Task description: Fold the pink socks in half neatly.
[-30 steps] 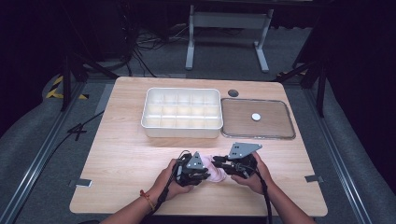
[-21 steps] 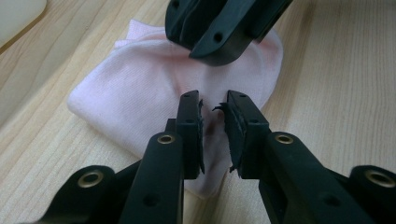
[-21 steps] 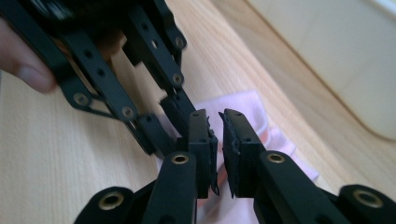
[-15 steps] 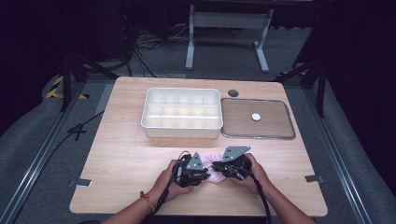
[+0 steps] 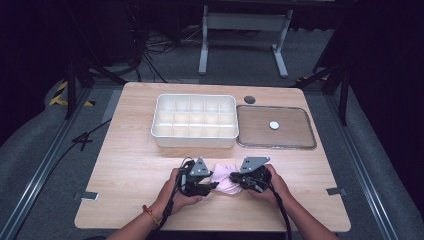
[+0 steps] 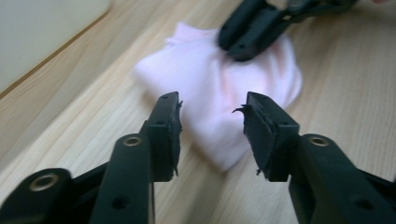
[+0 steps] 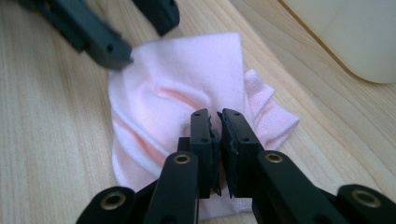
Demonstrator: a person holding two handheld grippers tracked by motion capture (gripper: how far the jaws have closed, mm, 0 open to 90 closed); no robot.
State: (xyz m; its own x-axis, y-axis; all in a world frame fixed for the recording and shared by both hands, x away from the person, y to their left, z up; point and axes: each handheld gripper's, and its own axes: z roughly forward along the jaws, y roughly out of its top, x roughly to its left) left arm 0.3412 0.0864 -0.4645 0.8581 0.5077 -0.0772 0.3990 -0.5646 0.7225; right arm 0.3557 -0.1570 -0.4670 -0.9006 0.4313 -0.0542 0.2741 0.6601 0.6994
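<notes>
One seemingly empty compartment tray [image 5: 195, 121]

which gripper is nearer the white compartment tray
Left. The left gripper sits just below the white plastic compartment tray's front wall; the right gripper sits below its right corner, slightly farther off.

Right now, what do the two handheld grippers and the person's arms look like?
Both grippers are black, each topped by a grey three-cornered plate: left gripper, right gripper. Their jaws are black bars with brass-coloured rivets and ragged black pads. A black cable trails along the right forearm. The forearms are bare; a reddish-orange band circles the left wrist.
</notes>
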